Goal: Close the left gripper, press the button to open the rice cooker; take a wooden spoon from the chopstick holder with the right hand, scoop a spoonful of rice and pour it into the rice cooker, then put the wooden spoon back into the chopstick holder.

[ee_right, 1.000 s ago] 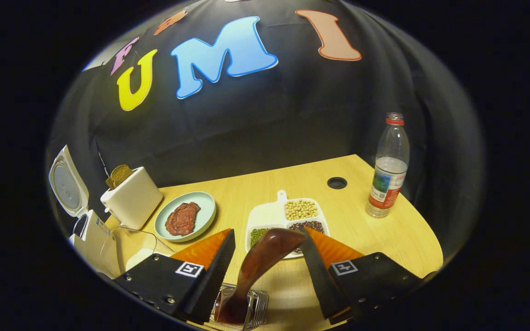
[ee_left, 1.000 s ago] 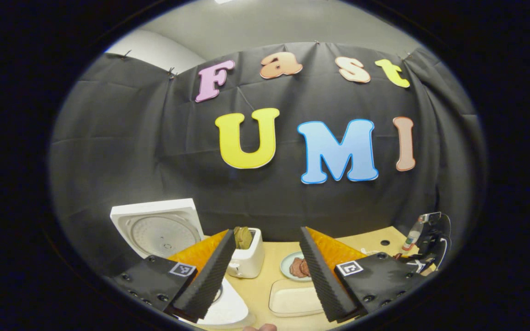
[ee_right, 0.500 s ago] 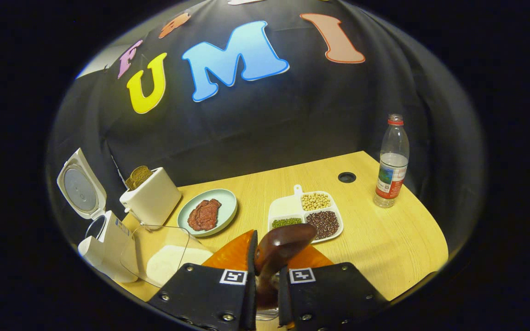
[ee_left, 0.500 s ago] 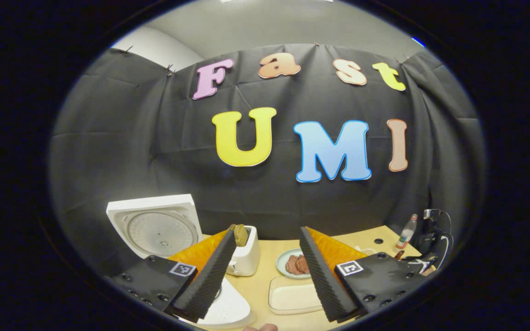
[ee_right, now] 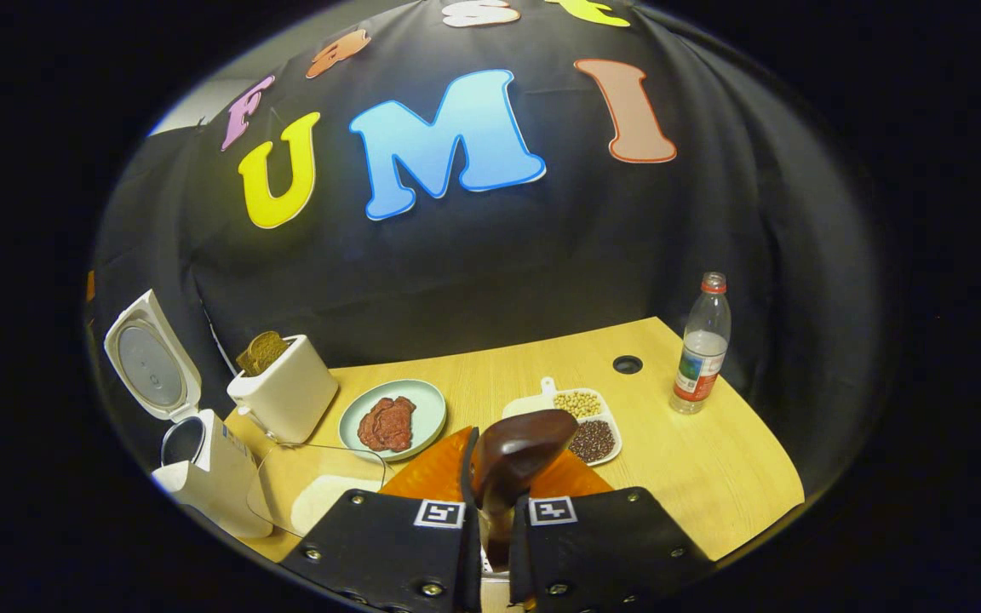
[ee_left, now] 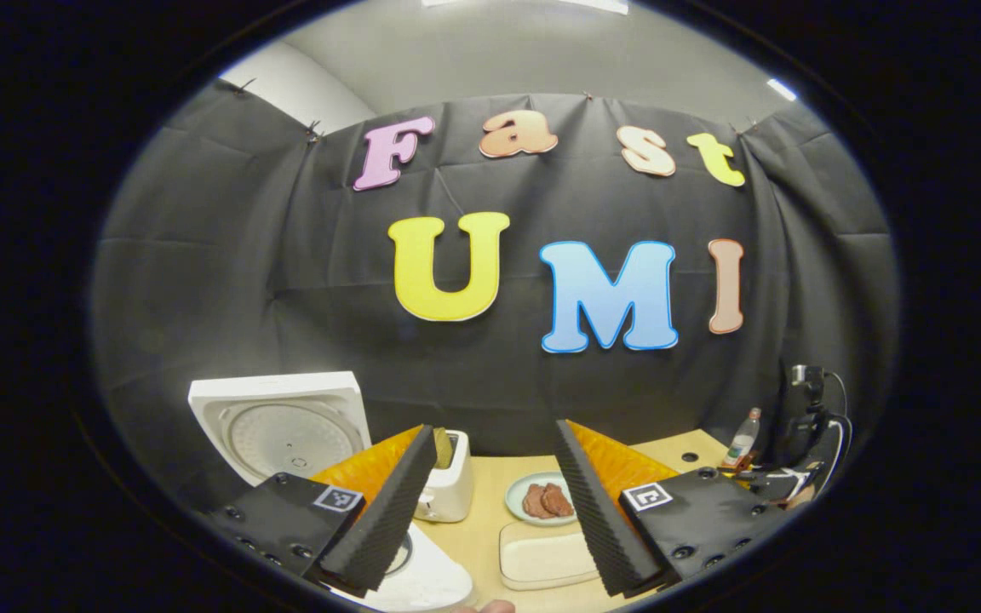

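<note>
The white rice cooker [ee_right: 201, 477] is standing at the table's left edge with its lid [ee_right: 150, 358] hinged upright, showing the round inner plate. The dark, glossy wooden spoon [ee_right: 516, 455] is standing upright, its handle pinched between the right tongs [ee_right: 490, 498].

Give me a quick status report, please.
Left gripper open, idle. Right gripper shut on wooden spoon. Rice cooker lid up. Path clear.
</note>
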A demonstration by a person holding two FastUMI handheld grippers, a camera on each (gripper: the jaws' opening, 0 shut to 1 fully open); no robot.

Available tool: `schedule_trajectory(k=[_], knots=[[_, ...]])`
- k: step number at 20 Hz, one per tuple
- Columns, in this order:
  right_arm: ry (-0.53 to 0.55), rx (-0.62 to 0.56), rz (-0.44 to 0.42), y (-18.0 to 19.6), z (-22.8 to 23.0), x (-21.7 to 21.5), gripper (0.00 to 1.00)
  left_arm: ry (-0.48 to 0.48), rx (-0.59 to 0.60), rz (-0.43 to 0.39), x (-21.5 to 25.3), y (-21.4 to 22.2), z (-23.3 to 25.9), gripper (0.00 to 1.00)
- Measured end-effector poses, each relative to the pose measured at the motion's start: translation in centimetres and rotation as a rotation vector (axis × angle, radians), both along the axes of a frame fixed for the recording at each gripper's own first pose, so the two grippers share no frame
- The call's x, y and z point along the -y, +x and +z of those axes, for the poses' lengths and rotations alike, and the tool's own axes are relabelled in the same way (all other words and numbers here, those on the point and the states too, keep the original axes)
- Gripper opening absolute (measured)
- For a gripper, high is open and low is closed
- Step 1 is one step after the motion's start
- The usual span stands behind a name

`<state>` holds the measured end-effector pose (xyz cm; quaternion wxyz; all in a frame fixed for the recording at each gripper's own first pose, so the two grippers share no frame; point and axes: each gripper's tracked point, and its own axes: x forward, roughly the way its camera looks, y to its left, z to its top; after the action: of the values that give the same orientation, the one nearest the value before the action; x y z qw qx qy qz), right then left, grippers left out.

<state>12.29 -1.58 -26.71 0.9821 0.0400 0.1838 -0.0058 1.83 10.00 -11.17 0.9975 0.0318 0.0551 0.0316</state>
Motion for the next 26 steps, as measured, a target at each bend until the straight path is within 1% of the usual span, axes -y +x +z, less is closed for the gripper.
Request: schedule_trajectory(k=[2, 4, 5, 7, 8, 10, 11, 13, 14, 15, 18, 23, 24, 25, 26], knots=[[0.018, 0.038, 0.014, -0.1, 2.5, -1.0, 0.13, -0.015, 0.011, -0.019, 0.2, 0.1, 0.0, 0.96], [0.022, 0.052, 0.025, -0.3, 4.3, -1.9, 0.13, -0.031, 0.019, -0.043, 0.5, 0.4, 0.3, 0.97], [0.014, 0.069, 0.035, -0.3, 5.5, -2.4, 0.13, -0.025, 0.03, -0.045, 0.5, 0.5, 0.7, 0.97], [0.0, 0.109, 0.051, -0.2, 7.9, -3.6, 0.13, -0.005, 0.067, -0.033, -0.3, 0.5, 2.1, 0.94], [0.004, 0.121, 0.063, -0.3, 8.9, -4.5, 0.13, -0.015, 0.081, -0.035, -0.2, 0.8, 2.7, 0.96], [0.018, 0.135, 0.094, 0.1, 10.2, -6.4, 0.13, -0.029, 0.098, -0.032, -0.4, 0.5, 3.3, 0.96], [0.023, 0.139, 0.115, 0.3, 10.6, -7.5, 0.13, -0.028, 0.105, -0.025, -0.7, 0.3, 3.5, 0.94], [0.034, 0.143, 0.159, 0.7, 10.7, -9.7, 0.13, -0.022, 0.112, -0.014, -1.3, -0.3, 4.0, 0.94], [0.032, 0.139, 0.184, 1.0, 10.2, -10.7, 0.13, -0.014, 0.117, 0.0, -1.7, -0.4, 4.3, 0.94], [0.034, 0.131, 0.208, 1.3, 9.5, -11.8, 0.13, -0.008, 0.119, 0.012, -2.0, -0.5, 4.4, 0.96], [0.052, 0.078, 0.251, 2.0, 6.4, -14.6, 0.13, -0.01, 0.136, 0.017, -1.7, -0.8, 5.1, 0.96], [0.06, -0.015, 0.237, 2.9, 1.2, -17.0, 0.13, 0.016, 0.161, 0.029, -3.4, -1.3, 6.4, 0.97], [0.058, -0.032, 0.234, 3.1, 0.1, -17.5, 0.13, 0.024, 0.162, 0.036, -4.0, -1.4, 6.3, 0.96], [0.058, -0.042, 0.231, 3.3, -0.8, -17.8, 0.13, 0.027, 0.163, 0.042, -4.7, -1.4, 6.5, 0.94], [0.059, -0.059, 0.229, 3.6, -1.8, -18.4, 0.13, 0.026, 0.163, 0.045, -5.2, -1.4, 6.5, 0.95]])
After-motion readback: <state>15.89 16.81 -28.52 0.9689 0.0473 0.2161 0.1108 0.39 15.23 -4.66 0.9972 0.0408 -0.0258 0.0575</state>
